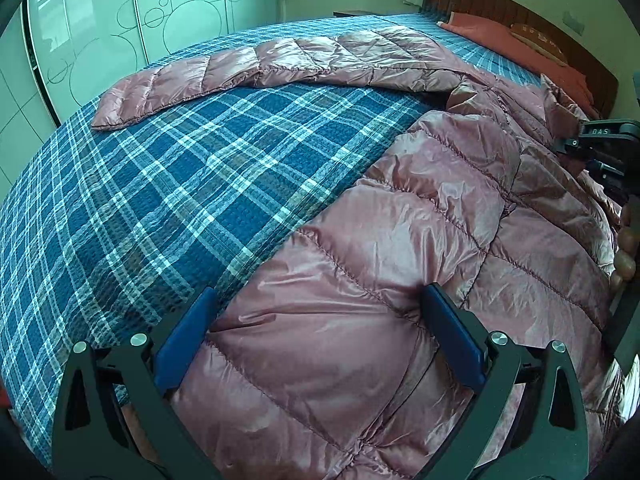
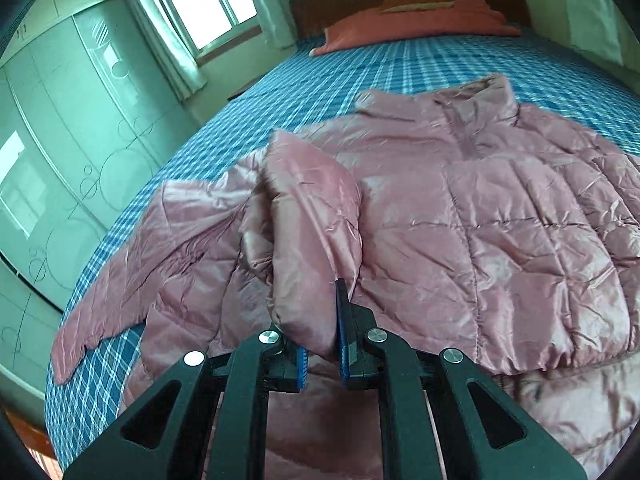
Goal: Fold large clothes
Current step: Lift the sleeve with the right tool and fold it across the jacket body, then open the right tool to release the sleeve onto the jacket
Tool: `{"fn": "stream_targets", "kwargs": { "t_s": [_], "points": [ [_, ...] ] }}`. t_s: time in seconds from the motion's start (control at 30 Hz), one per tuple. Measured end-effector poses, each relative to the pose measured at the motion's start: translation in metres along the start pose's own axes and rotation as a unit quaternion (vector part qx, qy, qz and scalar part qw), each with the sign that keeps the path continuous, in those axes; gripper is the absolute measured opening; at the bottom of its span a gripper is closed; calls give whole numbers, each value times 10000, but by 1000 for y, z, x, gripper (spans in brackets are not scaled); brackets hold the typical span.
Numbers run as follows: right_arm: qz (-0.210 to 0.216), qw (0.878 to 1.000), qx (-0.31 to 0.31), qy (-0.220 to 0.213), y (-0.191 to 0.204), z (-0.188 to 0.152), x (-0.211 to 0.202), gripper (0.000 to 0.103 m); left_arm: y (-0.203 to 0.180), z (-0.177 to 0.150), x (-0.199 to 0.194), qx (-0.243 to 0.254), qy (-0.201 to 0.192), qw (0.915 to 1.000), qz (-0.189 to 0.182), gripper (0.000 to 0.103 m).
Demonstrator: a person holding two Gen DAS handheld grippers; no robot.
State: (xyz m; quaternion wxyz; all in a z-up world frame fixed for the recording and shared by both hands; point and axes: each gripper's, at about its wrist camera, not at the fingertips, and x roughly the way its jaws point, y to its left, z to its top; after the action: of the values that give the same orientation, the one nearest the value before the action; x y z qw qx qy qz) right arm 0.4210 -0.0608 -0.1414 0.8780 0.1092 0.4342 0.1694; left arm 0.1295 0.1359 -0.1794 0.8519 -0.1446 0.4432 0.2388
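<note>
The right gripper (image 2: 322, 334) pinches a sleeve (image 2: 312, 216) over the jacket (image 2: 500, 216) on the bed (image 1: 160, 184); the left gripper (image 1: 320, 336) gapes wide. Sleeve-folding step: next, lay it flat and let go.

Only one marking is showing: pale letters reading "DAS" are standing on the black body of the right gripper (image 1: 600, 136), at the jacket's (image 1: 360, 320) far right edge. Nothing else legible is appearing in either view.

Both wrist views look down, sharing the jacket (image 1: 360, 260).
</note>
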Motion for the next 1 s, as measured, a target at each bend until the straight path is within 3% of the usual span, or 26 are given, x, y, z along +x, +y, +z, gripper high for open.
{"fn": "stream_targets", "kwargs": {
  "t_s": [0.07,0.13,0.17,0.2,0.3,0.4,0.5,0.57,0.67,0.8,0.9,1.0],
  "points": [
    [64,9999,-86,99,4,-3,5,18,0,0,0,-3,-1,10000,-5,101],
    [267,9992,-238,154,8,-5,4,40,0,0,0,-2,1,10000,-3,101],
    [370,9987,-314,146,12,-6,-1,56,0,-1,-1,-2,-1,10000,-1,101],
    [408,9984,-371,103,14,-6,-8,60,0,-1,-1,1,-1,10000,5,101],
    [564,9975,-405,-150,9,-3,-39,60,-1,1,0,6,-3,10000,16,101],
    [315,9981,-132,-509,-27,5,-80,60,-1,0,0,7,-8,10000,17,101],
    [-526,9941,254,-914,-90,18,-115,60,-1,0,0,7,-10,10000,20,101],
    [-1339,9831,571,-1108,-138,26,-128,60,0,1,0,9,-12,10000,20,101],
    [-2096,9691,883,-950,-194,30,-122,59,-1,0,0,11,-12,10000,18,101],
    [-2023,9737,1030,-187,-229,16,-79,60,-1,1,1,24,-12,10000,33,101],
    [-2298,9710,643,-164,-215,24,-81,60,-1,1,0,17,-15,10000,22,101],
    [-2256,9703,703,-523,-203,40,-90,60,-2,-1,0,24,-17,10000,31,101]
  ]
}}
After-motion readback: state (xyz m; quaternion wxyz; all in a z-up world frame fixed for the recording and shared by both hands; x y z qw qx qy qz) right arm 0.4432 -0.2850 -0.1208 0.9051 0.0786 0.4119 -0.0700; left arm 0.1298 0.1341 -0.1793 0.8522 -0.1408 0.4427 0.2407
